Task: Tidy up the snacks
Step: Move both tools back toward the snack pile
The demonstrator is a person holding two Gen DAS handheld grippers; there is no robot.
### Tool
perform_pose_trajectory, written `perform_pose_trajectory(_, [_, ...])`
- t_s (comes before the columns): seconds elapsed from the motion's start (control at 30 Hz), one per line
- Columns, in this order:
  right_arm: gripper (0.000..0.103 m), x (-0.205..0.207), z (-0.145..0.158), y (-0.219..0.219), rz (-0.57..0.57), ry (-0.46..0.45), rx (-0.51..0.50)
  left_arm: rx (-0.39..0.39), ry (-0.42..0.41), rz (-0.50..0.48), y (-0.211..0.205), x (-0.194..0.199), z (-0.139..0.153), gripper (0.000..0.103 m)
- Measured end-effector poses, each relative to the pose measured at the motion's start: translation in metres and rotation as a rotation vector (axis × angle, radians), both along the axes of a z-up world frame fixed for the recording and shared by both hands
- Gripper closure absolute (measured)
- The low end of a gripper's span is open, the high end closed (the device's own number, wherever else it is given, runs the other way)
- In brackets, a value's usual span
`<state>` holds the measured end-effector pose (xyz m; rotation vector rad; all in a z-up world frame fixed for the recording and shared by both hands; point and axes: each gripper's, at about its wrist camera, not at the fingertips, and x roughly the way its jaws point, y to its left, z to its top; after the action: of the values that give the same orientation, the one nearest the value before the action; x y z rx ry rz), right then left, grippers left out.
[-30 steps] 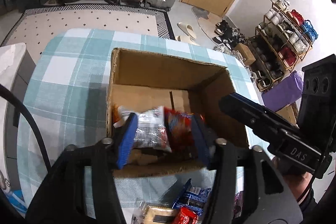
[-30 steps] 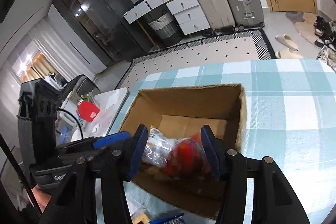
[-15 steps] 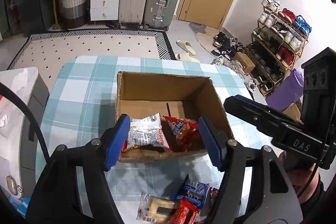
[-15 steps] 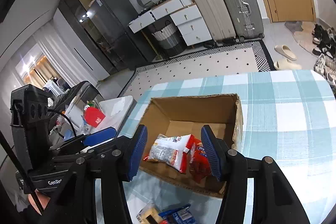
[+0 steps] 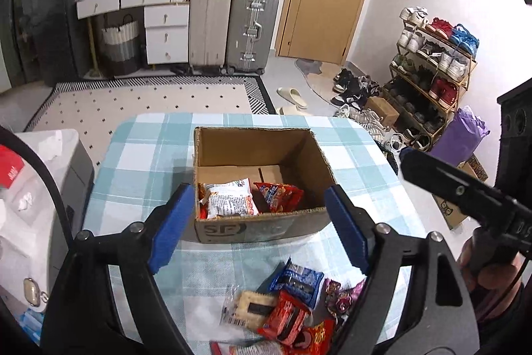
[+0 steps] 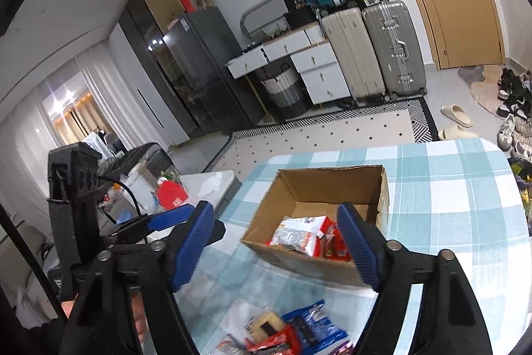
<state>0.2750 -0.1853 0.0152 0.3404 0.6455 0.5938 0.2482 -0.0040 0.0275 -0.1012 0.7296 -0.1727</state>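
Note:
An open cardboard box (image 5: 256, 228) stands on the checked tablecloth; it also shows in the right wrist view (image 6: 332, 182). Inside lie a white snack bag (image 5: 229, 200) and a red snack bag (image 5: 279, 195). A pile of loose snack packs (image 5: 286, 311) lies on the table in front of the box, also in the right wrist view (image 6: 292, 335). My left gripper (image 5: 256, 228) is open and empty, raised above the box's near wall. My right gripper (image 6: 276, 242) is open and empty, above the box's near left corner.
The table (image 5: 139, 155) has rounded far corners. A grey and white unit (image 5: 43, 188) stands to its left. Suitcases (image 5: 232, 25), drawers and a door are at the back wall; a shoe rack (image 5: 432, 65) stands at the right.
Both grippers let go of the two snack bags, which now lie in the box. Both opened wider and pulled back and up, bringing the loose pile into view.

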Motion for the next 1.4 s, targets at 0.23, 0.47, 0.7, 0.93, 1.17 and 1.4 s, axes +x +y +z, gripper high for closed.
perform_pose_trajectory(0.23, [0.021,-0.053,0.020,-0.006,0.006,-0.057,0.007,0.017,-0.037,0.012,-0.003,-0.060,0.021,0.022])
perform_pose_trajectory(0.47, [0.018,-0.115,0.033,-0.010,0.005,-0.138,-0.020,0.022,-0.105,0.014,-0.005,-0.127,0.032,0.022])
perform_pose_trajectory(0.7, [0.010,-0.174,0.027,-0.021,-0.030,-0.200,-0.043,-0.034,-0.158,0.051,0.004,-0.187,0.026,0.016])
perform_pose_trajectory(0.93, [0.006,-0.220,0.001,-0.034,-0.096,-0.233,-0.107,-0.033,-0.191,0.094,0.005,-0.231,0.006,0.001])
perform_pose_trajectory(1.17, [0.006,-0.244,-0.032,-0.046,-0.092,-0.192,-0.144,-0.024,-0.147,0.096,0.005,-0.229,-0.020,0.001])
perform_pose_trajectory(1.4, [0.001,-0.255,-0.076,-0.051,-0.076,-0.101,-0.156,0.047,-0.129,0.128,0.005,-0.222,-0.050,0.001])
